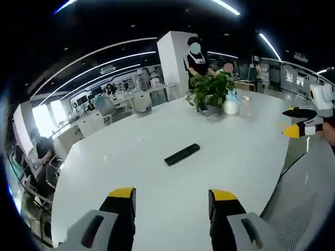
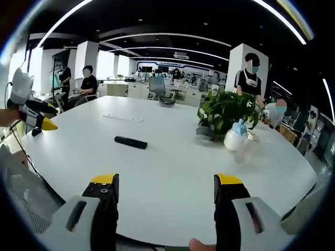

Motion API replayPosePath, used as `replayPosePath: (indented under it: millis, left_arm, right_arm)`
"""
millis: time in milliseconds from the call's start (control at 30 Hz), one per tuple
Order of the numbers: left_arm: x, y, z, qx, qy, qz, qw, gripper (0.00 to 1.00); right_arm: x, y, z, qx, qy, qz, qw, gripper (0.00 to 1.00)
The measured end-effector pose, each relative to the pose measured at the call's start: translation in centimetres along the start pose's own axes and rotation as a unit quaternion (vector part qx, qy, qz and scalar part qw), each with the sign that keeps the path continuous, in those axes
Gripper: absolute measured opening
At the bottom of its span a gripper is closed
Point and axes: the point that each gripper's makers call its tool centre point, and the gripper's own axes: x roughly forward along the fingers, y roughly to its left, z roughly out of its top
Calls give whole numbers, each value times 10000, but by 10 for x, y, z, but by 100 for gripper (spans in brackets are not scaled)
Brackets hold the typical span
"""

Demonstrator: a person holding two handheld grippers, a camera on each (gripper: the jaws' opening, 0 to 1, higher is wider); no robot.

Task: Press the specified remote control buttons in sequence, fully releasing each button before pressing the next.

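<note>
**A:** What are the claws doing?

**B:** In the left gripper view, the left claw (image 1: 172, 201) hangs above the near edge of the white counter (image 1: 246, 157), its yellow-tipped jaws spread wide with nothing between them. In the right gripper view, the right claw (image 2: 166, 189) is likewise wide open and holds nothing.

**A:** Does either claw appear in the other's view?

**B:** Yes. The right claw (image 1: 294, 121) enters the left gripper view at the right edge, and the left claw (image 2: 46, 118) shows at the left edge of the right gripper view. Both hover off the counter's rim.

**A:** And the remote?

**B:** The black remote control (image 1: 182, 154) lies flat on the counter, well apart from both claws, nearly midway across the surface (image 2: 131, 142).

**A:** Beyond it?

**B:** A potted plant (image 1: 210, 90) stands farther back, a white spray bottle (image 1: 231, 104) just beside it. A person in black (image 1: 198, 60) stands behind the plant, and others sit at desks in the office.
</note>
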Motion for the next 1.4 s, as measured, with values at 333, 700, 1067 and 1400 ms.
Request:
replayPosePath:
  millis: [333, 700, 1067, 1400]
  left_arm:
    - [46, 4, 25, 459, -89, -453, 9979, 51]
    - [90, 13, 33, 756, 179, -910, 9928, 42]
    - [128, 12, 37, 1495, 545, -1251, 9793, 39]
    - [168, 10, 33, 2131, 861, -1517, 9613, 37]
  right_arm:
    - [1, -7, -6, -151, 200, -238, 9994, 77]
    - [4, -9, -9, -165, 317, -286, 9990, 71]
    - [4, -10, -13, -142, 412, -301, 9986, 72]
    - [4, -8, -15, -152, 465, -255, 9985, 71]
